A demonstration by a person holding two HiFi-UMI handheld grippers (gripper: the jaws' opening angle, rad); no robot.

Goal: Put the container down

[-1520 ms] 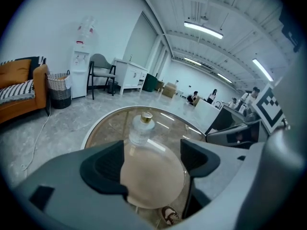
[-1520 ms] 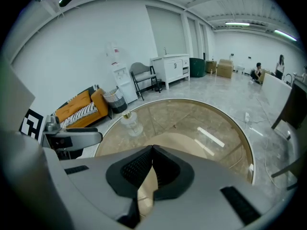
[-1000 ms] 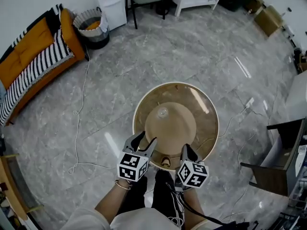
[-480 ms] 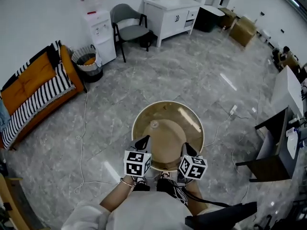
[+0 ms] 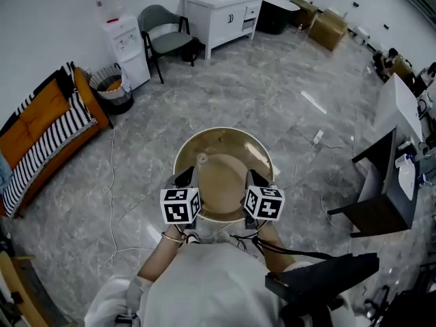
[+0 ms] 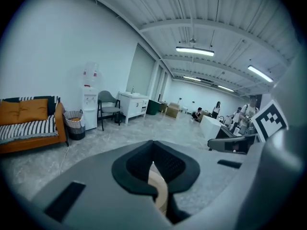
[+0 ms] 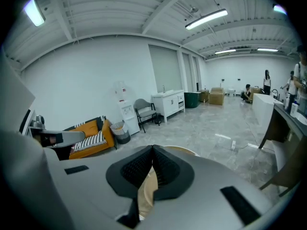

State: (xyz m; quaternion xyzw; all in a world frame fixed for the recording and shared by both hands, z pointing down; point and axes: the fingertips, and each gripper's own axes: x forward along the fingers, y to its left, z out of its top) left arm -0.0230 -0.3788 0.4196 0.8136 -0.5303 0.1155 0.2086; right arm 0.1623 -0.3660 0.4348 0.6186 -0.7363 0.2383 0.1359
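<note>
While the left gripper [image 5: 185, 178] and right gripper [image 5: 253, 178] pinch the rim of the round beige container [image 5: 225, 135] between them, lower both evenly. Release only once it rests flat.

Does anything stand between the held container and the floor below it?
Nothing visible does. The container hangs over grey floor; a white cable lies well to its left. The spot directly beneath it is hidden by the container itself.

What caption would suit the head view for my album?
Left claw and right claw grip a round tan container over a marble floor.
</note>
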